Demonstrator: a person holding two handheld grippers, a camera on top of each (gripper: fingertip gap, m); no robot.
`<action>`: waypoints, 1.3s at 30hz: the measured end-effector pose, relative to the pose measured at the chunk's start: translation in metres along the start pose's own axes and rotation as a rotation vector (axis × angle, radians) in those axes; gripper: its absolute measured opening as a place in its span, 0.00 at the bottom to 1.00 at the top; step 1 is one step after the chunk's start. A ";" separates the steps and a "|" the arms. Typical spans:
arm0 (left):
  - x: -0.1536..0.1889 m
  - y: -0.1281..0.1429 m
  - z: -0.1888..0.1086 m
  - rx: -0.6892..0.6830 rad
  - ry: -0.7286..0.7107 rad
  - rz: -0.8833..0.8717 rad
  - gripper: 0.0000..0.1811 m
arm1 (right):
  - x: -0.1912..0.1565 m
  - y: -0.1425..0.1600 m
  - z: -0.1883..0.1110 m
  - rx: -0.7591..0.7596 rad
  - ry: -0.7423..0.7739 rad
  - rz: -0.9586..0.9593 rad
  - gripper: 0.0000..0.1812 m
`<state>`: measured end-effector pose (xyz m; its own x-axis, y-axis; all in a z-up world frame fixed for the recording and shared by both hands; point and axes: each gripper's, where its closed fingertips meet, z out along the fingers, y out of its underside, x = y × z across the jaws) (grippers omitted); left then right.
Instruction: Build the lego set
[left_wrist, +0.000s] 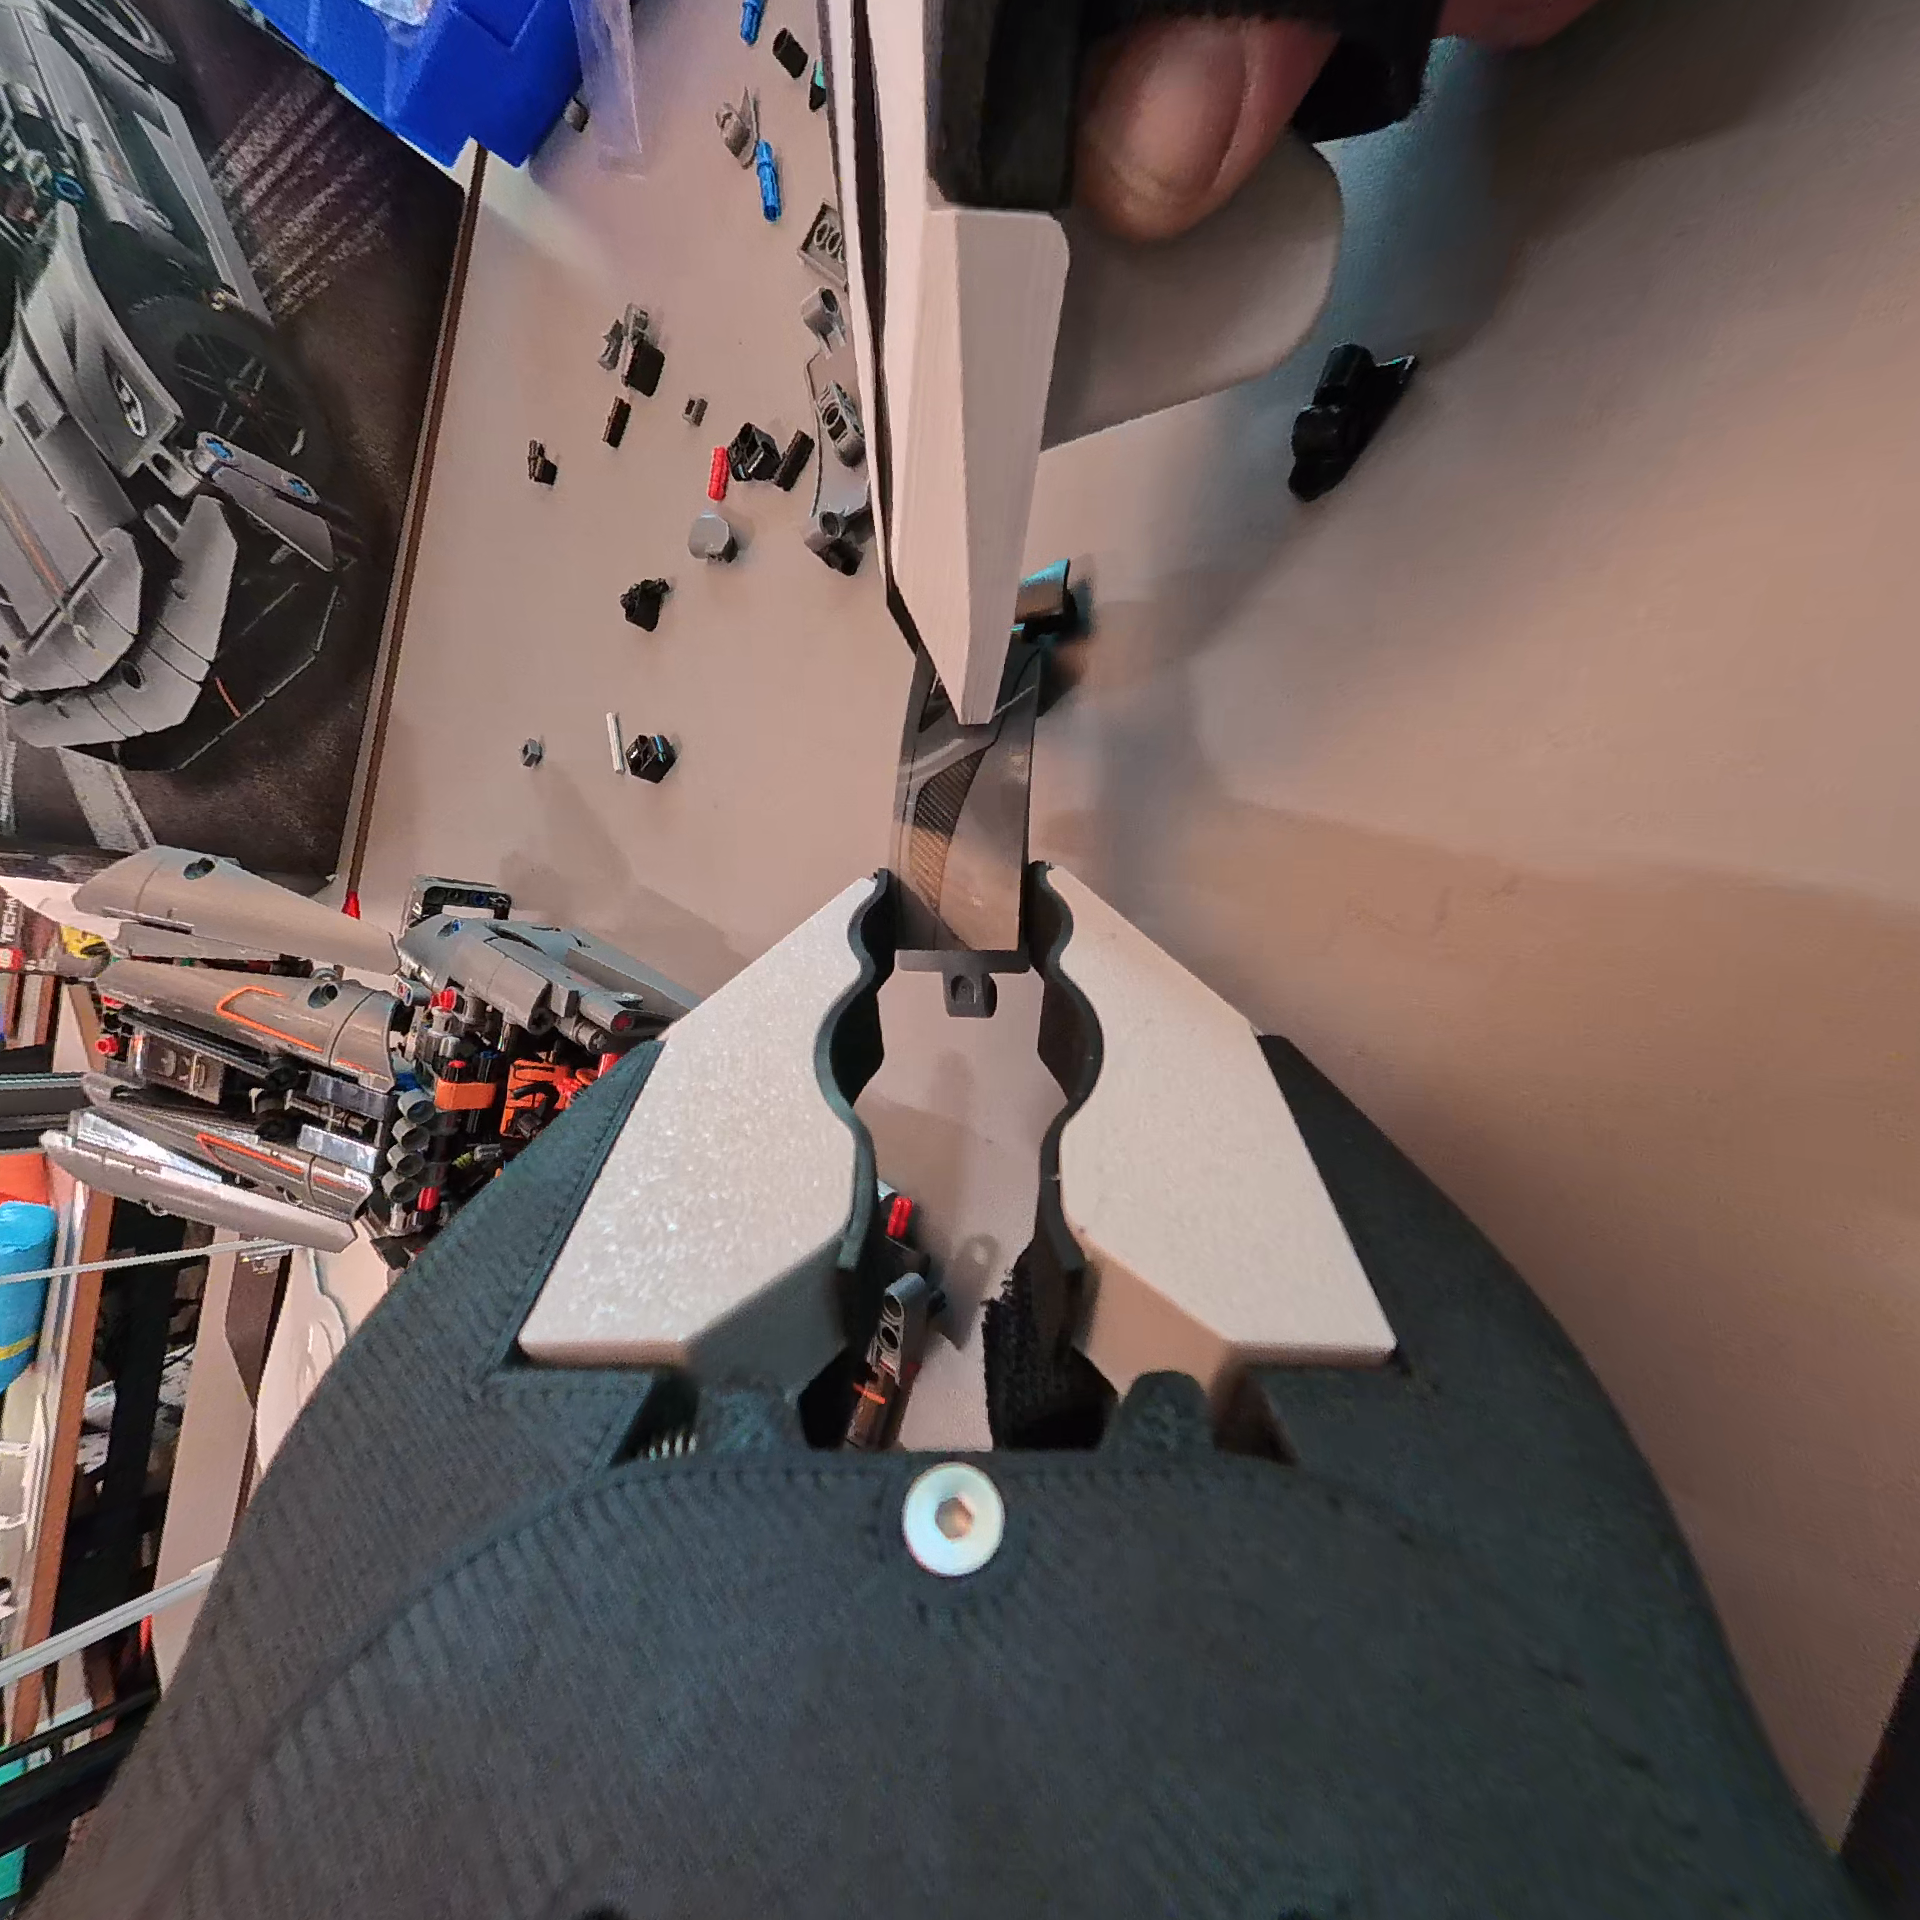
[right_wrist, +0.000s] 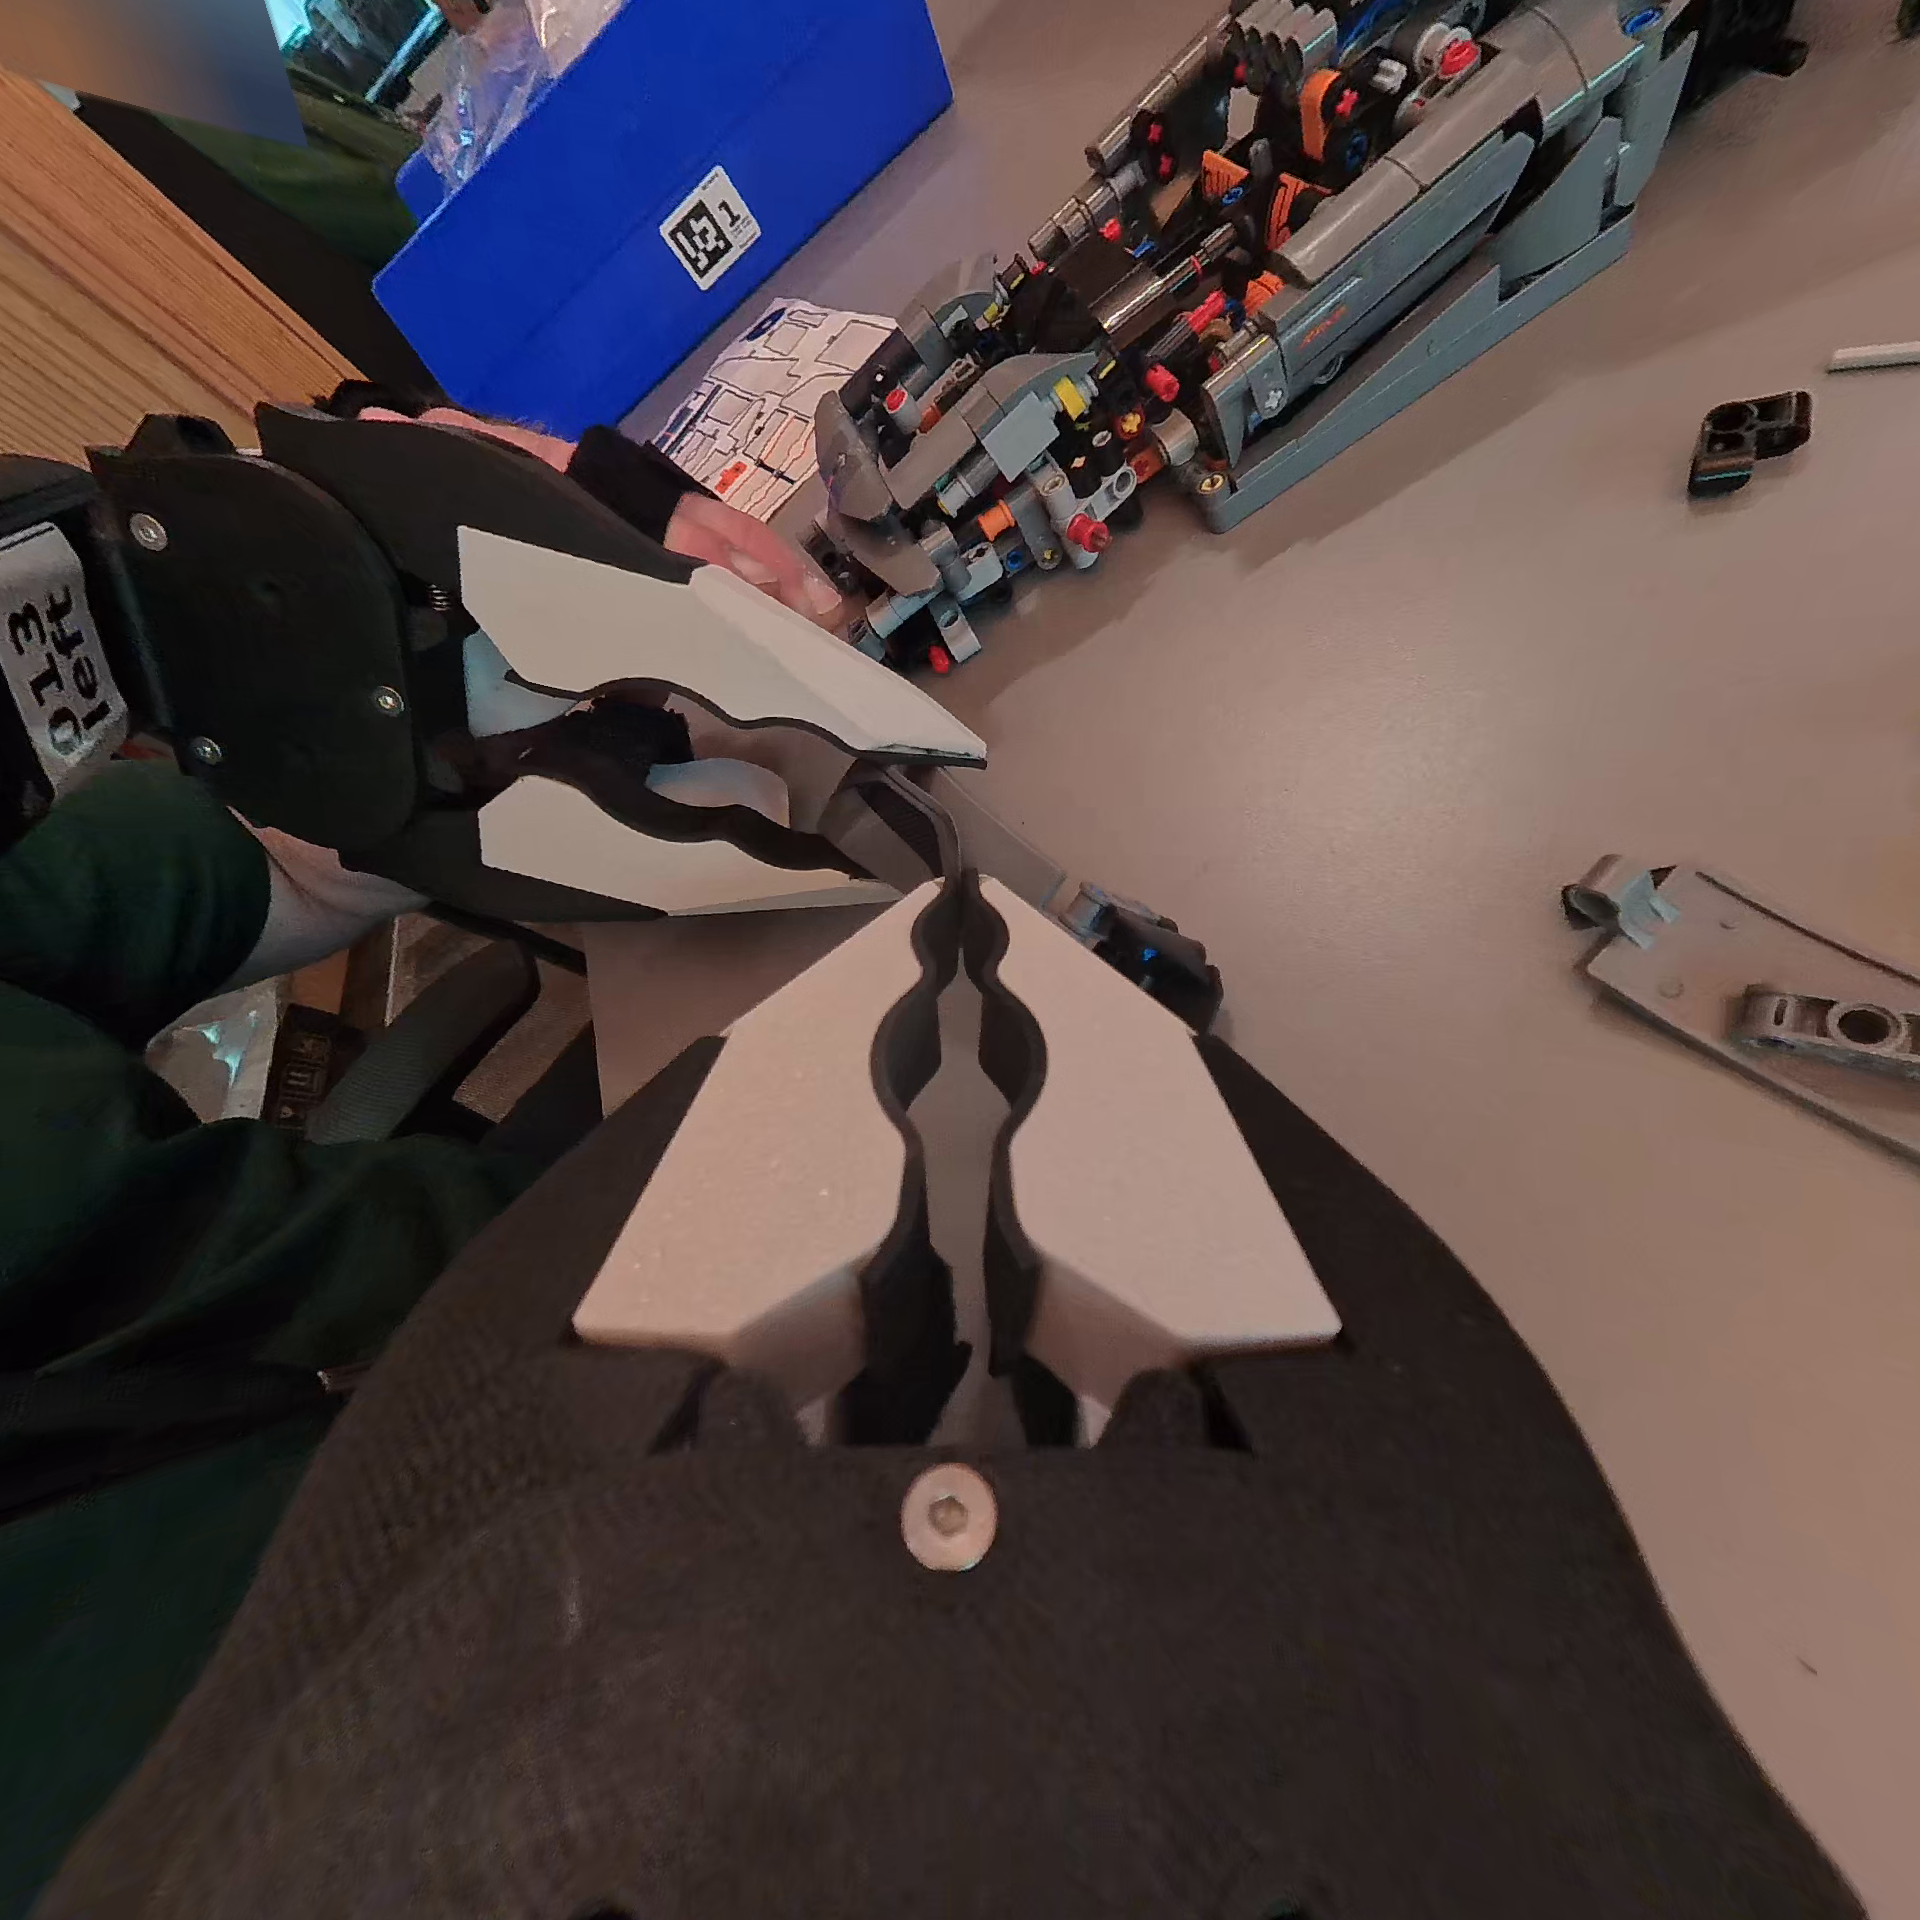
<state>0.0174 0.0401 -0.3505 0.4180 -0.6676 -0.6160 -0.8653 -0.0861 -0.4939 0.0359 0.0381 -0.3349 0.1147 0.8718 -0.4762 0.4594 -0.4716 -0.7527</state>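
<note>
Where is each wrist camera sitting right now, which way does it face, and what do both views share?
Left wrist view: on the left gripper, looking along its fingers, shut on the dark panel; right gripper's finger and a thumb ahead.
Right wrist view: on the right gripper, facing the left gripper and the car model; green sleeve at left.
Shared: both grippers, panel, car model, blue bin, table.
</note>
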 end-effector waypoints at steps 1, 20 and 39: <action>0.000 0.000 0.000 0.001 0.000 0.000 0.12 | 0.000 0.000 0.000 -0.002 0.007 -0.004 0.00; -0.001 0.000 -0.002 -0.009 -0.006 0.006 0.12 | 0.001 -0.001 0.001 -0.003 0.080 -0.044 0.00; -0.001 -0.002 -0.004 -0.010 -0.004 0.010 0.12 | 0.001 -0.001 0.001 0.012 0.147 -0.069 0.00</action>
<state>0.0177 0.0382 -0.3462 0.4106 -0.6656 -0.6231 -0.8720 -0.0869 -0.4818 0.0349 0.0396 -0.3349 0.2110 0.9119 -0.3521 0.4602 -0.4104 -0.7873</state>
